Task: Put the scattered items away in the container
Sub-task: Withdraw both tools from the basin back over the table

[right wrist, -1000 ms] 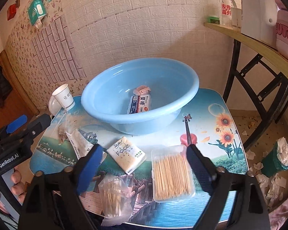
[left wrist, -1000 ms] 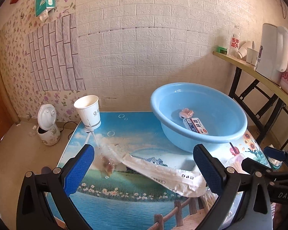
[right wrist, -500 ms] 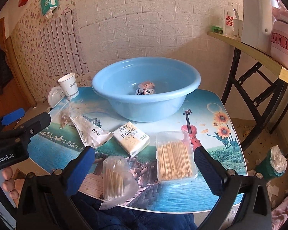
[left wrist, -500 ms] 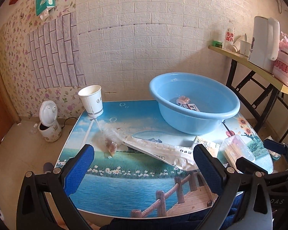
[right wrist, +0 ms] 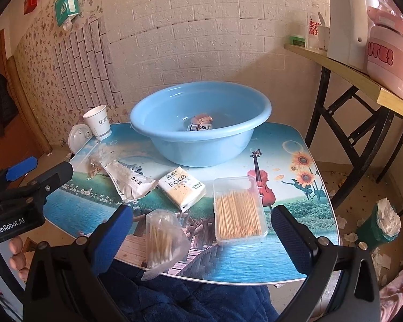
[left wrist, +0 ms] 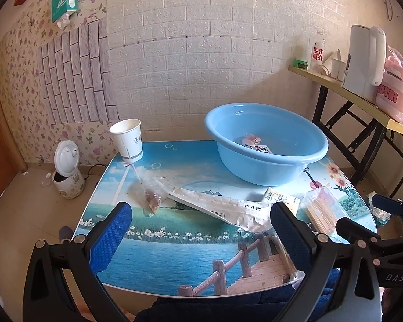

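A light blue basin (left wrist: 266,161) (right wrist: 201,147) stands at the back of the picture-printed table (left wrist: 161,255) with a small pink item (right wrist: 201,119) and a printed packet (right wrist: 198,127) inside. On the table lie a long white packet (left wrist: 223,208) (right wrist: 129,179), a small clear snack bag (left wrist: 151,197) (right wrist: 94,167), a yellow tissue pack (right wrist: 182,187), a clear box of toothpicks (right wrist: 237,212) and a clear bag of cotton swabs (right wrist: 162,238). My left gripper (left wrist: 201,241) and right gripper (right wrist: 201,238) are both open and empty, held back at the table's near edge.
A white paper cup (left wrist: 127,141) stands at the table's back left corner. A white rice cooker (left wrist: 67,171) sits on the floor at left. A side table (right wrist: 362,80) at right holds a kettle and a pink pot. A green bin (right wrist: 378,225) stands on the floor.
Both grippers have pulled back and up from the table, so more of it shows. Both stayed open and empty. The items on the table have not moved.
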`<move>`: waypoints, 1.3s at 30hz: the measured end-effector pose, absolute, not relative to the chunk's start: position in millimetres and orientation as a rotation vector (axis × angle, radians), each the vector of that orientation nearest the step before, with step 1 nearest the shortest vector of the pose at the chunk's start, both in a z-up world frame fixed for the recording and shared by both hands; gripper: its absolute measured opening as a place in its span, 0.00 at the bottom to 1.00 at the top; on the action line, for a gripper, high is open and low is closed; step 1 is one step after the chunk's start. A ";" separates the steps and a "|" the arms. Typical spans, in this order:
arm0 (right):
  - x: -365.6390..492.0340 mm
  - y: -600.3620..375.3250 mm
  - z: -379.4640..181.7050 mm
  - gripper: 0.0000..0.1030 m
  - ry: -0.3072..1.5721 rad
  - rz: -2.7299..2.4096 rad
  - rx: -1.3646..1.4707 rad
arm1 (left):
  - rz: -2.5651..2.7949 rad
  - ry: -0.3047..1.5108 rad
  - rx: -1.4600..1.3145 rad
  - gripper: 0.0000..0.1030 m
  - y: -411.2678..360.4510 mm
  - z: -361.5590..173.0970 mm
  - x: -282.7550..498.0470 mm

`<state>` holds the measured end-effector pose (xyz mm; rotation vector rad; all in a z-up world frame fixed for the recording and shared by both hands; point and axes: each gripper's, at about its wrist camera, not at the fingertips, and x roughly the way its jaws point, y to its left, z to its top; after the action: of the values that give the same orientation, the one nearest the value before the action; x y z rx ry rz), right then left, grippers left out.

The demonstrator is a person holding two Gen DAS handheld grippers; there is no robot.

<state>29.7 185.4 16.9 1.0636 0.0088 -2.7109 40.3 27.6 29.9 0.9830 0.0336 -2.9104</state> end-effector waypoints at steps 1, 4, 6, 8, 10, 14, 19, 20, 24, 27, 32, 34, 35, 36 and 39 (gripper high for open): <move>31.7 184.3 17.7 1.00 0.023 -2.719 1.059 | -2.909 0.033 0.986 1.00 27.7 29.8 40.0; 35.0 182.4 19.6 1.00 0.043 -2.728 1.043 | -2.906 0.031 0.988 1.00 26.8 29.0 40.9; 35.2 182.3 19.8 1.00 0.033 -2.714 1.042 | -2.906 0.033 0.989 1.00 25.8 28.6 41.5; 35.0 182.2 19.5 1.00 0.024 -2.711 1.042 | -2.904 0.034 0.989 1.00 25.1 27.7 42.1; 34.4 182.6 18.9 1.00 0.019 -2.714 1.043 | -2.901 0.030 0.981 1.00 25.1 27.0 42.5; 33.1 183.7 16.6 1.00 0.009 -2.714 1.053 | -2.904 0.035 0.983 1.00 24.6 26.4 41.3; 32.7 184.1 12.9 1.00 0.006 -2.705 1.070 | -2.900 0.041 0.999 1.00 25.0 24.1 39.4; 32.8 184.0 12.4 1.00 0.006 -2.704 1.071 | -2.898 0.044 1.004 1.00 24.7 23.3 39.0; 31.9 183.9 9.5 1.00 0.005 -2.697 1.081 | -2.888 0.067 1.012 1.00 22.2 20.8 38.3; 31.8 183.8 7.3 1.00 0.003 -2.692 1.089 | -2.876 0.043 0.992 1.00 21.7 20.2 38.4; 31.1 184.1 3.1 1.00 0.005 -2.688 1.104 | -2.875 0.031 1.006 1.00 20.1 16.6 37.7; 30.4 184.8 2.0 1.00 0.006 -2.687 1.108 | -2.871 0.031 1.021 1.00 19.6 14.0 37.3; 30.3 185.4 1.1 1.00 0.006 -2.686 1.110 | -2.871 0.034 1.031 1.00 19.1 12.6 37.0; 30.2 185.9 -0.1 1.00 0.006 -2.685 1.114 | -2.873 0.038 1.039 1.00 18.4 11.2 37.0; 29.5 188.3 -4.1 1.00 0.003 -2.685 1.125 | -2.875 0.049 1.048 1.00 16.2 8.1 37.8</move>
<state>29.5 188.3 -4.1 1.1254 0.0028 -2.6845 37.8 16.2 8.1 1.0485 0.0485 -2.8745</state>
